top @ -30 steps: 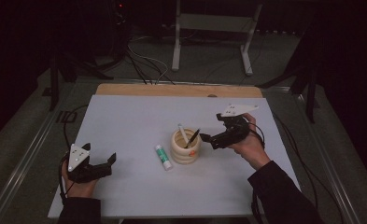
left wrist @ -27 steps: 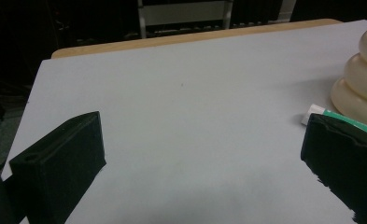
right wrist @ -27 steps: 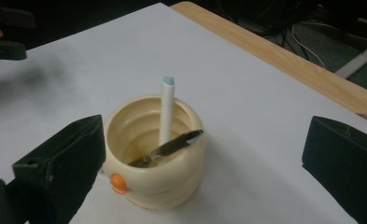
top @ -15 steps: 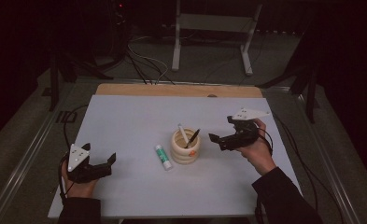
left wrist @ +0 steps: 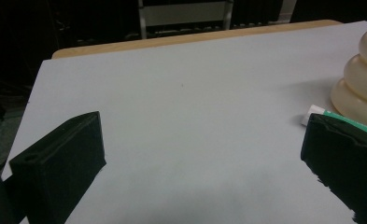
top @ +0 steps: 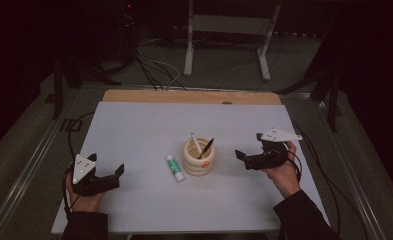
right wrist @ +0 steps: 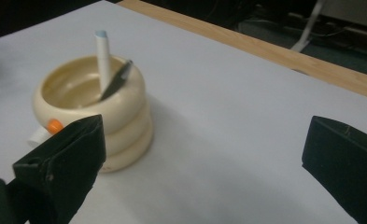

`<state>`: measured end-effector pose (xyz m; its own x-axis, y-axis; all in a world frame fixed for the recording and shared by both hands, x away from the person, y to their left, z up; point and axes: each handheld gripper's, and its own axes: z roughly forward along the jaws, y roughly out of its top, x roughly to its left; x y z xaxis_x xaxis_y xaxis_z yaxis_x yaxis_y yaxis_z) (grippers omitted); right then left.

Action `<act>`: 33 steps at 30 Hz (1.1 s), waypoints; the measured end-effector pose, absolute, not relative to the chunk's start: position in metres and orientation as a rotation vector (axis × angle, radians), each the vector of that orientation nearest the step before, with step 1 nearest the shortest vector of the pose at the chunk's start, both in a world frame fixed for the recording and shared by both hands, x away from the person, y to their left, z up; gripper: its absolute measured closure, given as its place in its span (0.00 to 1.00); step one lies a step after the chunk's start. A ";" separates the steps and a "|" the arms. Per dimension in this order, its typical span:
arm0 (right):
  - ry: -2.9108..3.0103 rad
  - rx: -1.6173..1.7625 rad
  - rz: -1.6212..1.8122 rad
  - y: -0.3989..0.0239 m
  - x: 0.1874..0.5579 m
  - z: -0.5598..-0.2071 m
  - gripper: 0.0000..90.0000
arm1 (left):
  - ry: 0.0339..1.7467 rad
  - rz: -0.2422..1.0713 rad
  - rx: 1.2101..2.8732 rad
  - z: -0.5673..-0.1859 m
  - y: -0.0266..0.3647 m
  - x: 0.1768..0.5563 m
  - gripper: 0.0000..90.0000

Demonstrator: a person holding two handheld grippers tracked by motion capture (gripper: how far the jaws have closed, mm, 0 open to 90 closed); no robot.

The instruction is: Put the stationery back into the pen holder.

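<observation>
Cream holder (top: 199, 157) — right hand-held gripper (top: 241, 155) farther back

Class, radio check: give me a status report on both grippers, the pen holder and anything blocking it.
Left gripper open, empty, on table near edge. Right gripper open, empty, beside cream pen holder. Two pens stand inside. Glue stick lies left of holder; nothing blocks right approach.

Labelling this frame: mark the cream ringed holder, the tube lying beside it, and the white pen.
cream ringed holder (top: 199, 162), high view, front wall.
tube (top: 174, 168), high view, middle of its body.
white pen (right wrist: 102, 51), right gripper view, upper shaft above the rim.
</observation>
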<state>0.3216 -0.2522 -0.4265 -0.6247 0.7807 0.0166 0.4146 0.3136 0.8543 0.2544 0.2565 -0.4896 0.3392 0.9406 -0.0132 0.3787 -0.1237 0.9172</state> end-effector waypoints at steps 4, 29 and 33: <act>2.163 1.078 1.246 -0.257 0.316 -0.435 0.00 | 1.196 0.767 1.684 -0.489 0.257 0.254 0.00; 2.071 1.172 1.342 -0.295 0.287 -0.473 0.00 | 1.194 0.775 1.698 -0.490 0.256 0.253 0.00; 2.091 1.140 1.349 -0.298 0.287 -0.472 0.00 | 1.202 0.773 1.687 -0.490 0.256 0.252 0.00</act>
